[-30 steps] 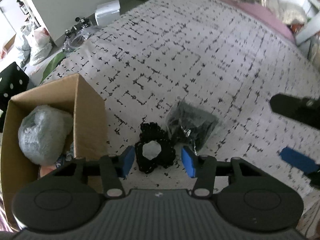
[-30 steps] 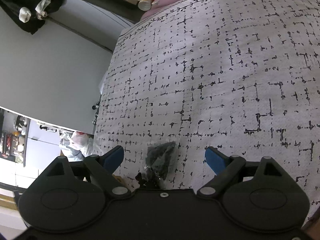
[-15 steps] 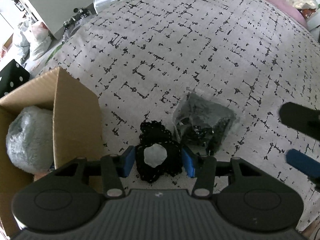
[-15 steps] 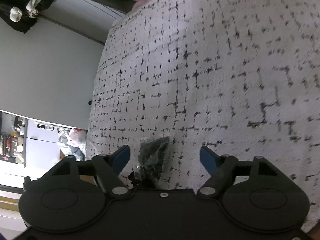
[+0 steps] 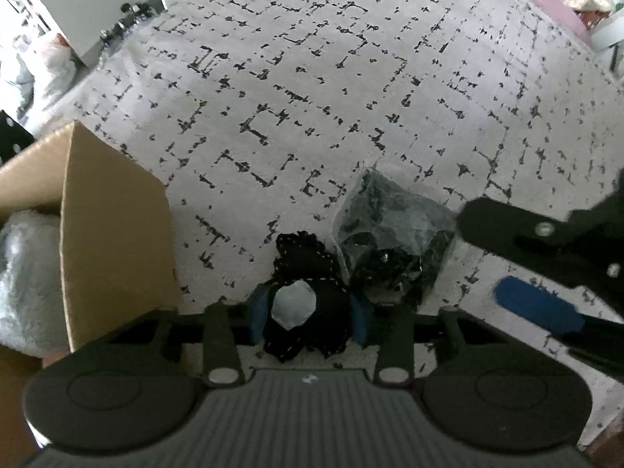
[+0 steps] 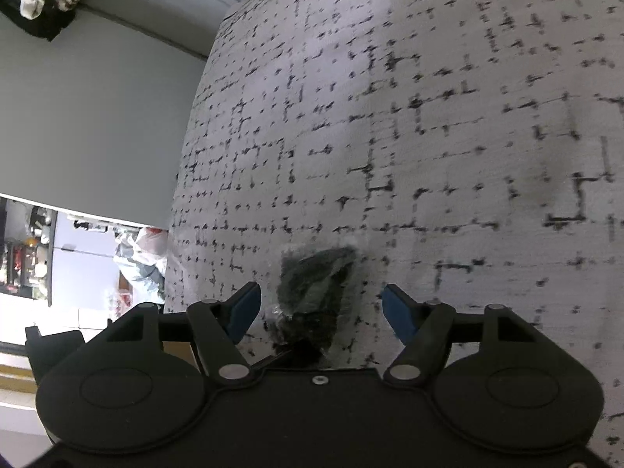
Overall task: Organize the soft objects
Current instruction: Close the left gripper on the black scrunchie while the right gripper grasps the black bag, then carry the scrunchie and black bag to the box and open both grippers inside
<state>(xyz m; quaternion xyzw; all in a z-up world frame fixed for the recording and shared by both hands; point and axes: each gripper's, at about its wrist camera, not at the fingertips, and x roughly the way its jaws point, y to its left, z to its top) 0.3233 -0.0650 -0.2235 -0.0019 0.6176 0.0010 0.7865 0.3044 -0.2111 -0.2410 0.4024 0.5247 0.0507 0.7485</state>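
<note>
1. while your left gripper (image 5: 308, 318) points steeply down at the bedspread (image 5: 351, 78), the black lace scrunchie (image 5: 306, 304) sits right between its blue pads; the jaws are closing, and the pads look to be touching the fabric on both sides.
2. your right gripper (image 6: 319, 312) has its jaws partly spread, with the clear bag of dark soft items (image 6: 316, 284) lying between the pads and touching neither.
3. that bag lies just to the right of the left tool, touching or nearly touching the scrunchie, its long axis running away from you and along the right fingers.
4. the cardboard box (image 5: 113, 226), already holding a bubble-wrap bundle (image 5: 27, 273), stands just left of the left tool, so the left hand is the nearer one; the drop-off is probably a short lift and shift leftward.
</note>
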